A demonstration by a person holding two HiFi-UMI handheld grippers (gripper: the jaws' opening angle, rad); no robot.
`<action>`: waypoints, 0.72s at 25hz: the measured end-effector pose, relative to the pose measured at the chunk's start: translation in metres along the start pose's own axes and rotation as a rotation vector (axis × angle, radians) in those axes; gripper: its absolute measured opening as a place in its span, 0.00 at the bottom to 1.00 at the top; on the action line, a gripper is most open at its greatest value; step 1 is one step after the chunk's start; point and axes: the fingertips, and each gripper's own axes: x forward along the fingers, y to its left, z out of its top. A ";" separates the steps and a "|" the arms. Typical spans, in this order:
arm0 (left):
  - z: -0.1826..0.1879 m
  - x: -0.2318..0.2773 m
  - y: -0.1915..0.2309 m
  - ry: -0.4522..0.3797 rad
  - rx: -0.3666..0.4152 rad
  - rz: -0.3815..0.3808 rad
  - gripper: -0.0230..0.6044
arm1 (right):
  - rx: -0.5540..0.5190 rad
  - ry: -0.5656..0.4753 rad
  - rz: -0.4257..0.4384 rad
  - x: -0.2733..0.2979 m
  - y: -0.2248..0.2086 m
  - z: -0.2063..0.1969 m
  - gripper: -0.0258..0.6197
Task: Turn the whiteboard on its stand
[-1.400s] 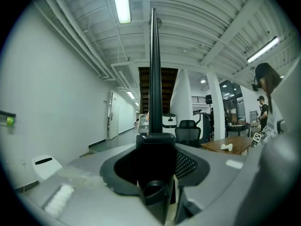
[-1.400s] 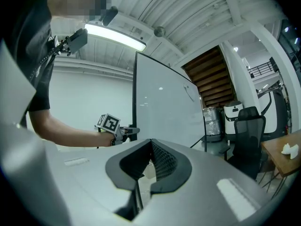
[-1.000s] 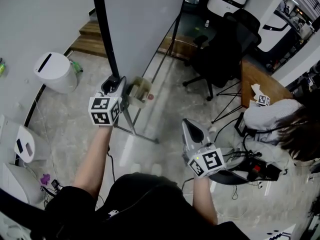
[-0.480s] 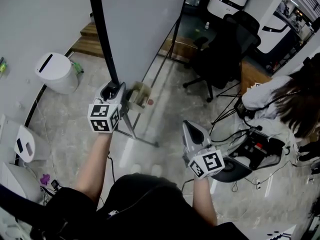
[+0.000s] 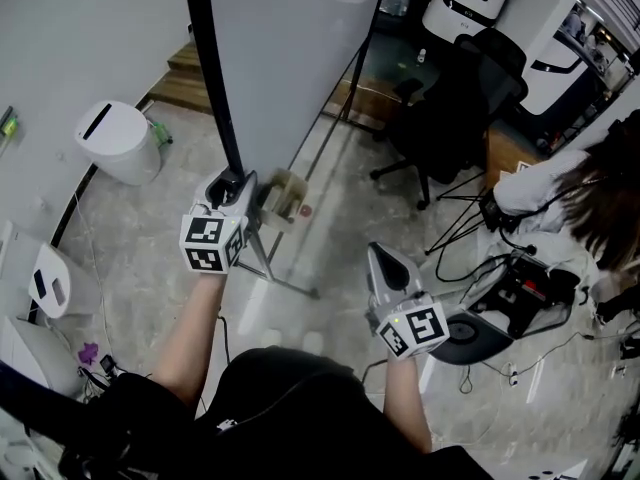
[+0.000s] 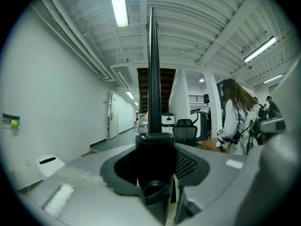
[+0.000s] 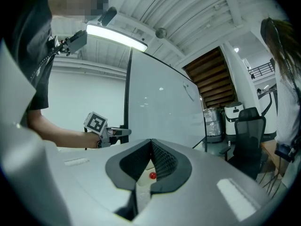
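Two changes stand out against a second ago. The left gripper [image 5: 232, 180] and its marker cube sit slightly lower in the head view, a shade toward 6 o'clock. The seated person [image 5: 585, 193] at 3 o'clock has straightened from a low crouch, baring a round black device [image 5: 470, 336] on the floor. The right gripper [image 5: 382, 260] has kept its place at about 5 o'clock.

The whiteboard [image 5: 290, 58] stands upright on its stand [image 5: 335, 108] at 12 o'clock, with its black frame edge [image 5: 212, 78] running down to the left gripper. The left gripper is clenched on that edge. The right gripper is pressed shut on nothing, well apart from the board.

Only the left gripper view shows the black edge [image 6: 153, 74] rising straight out of the closed jaws toward the ceiling light [image 6: 118, 4]. Only the right gripper view shows the board's broad white face [image 7: 160, 107] from the side, with the left gripper [image 7: 120, 132] on its edge at 9 o'clock. The head view alone shows the white bin [image 5: 115, 140] at 10 o'clock and the office chair [image 5: 455, 108] at 1 o'clock.
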 end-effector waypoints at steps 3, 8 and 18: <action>0.000 0.000 0.001 -0.007 0.007 -0.005 0.33 | 0.000 -0.003 0.004 0.004 0.001 0.001 0.05; 0.001 0.004 0.000 -0.006 0.025 -0.011 0.33 | 0.005 -0.005 0.008 0.011 0.000 0.003 0.05; 0.018 -0.018 0.001 -0.076 0.068 -0.012 0.43 | 0.005 -0.021 0.026 0.014 0.013 -0.003 0.05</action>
